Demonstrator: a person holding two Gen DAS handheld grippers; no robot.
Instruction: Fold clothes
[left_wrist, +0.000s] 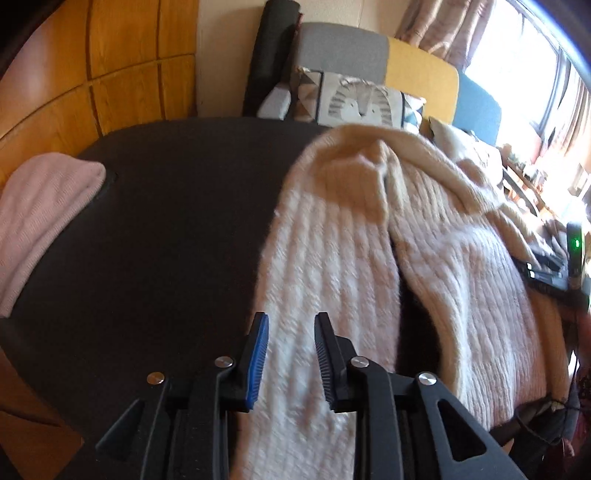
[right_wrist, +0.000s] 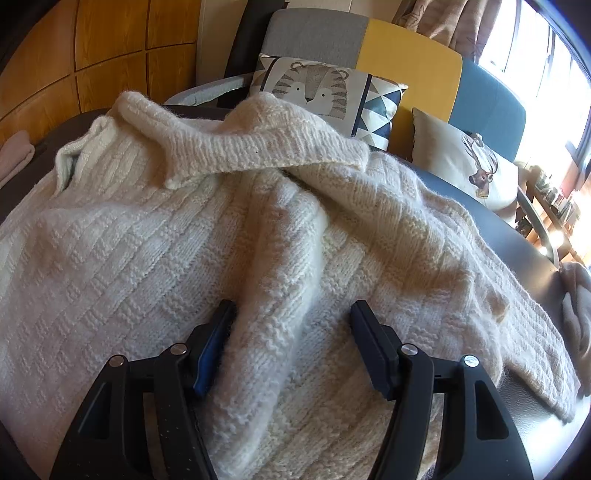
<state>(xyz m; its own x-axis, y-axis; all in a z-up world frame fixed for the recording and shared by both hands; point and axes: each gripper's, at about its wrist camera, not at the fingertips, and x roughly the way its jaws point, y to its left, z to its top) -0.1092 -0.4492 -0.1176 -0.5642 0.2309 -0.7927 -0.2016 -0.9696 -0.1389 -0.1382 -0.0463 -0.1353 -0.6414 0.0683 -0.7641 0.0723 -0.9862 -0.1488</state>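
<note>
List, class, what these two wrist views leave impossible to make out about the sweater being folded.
- Cream sweater hem: cut off by the bottom edge, both views.
- Left gripper pads' contact with the knit: blurred, left wrist view.
- Table under the sweater: covered by it.
- Pink garment: cropped by the left edge.

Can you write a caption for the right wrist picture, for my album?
Open right gripper straddling a raised fold of the cream knitted sweater spread on the dark table.
</note>
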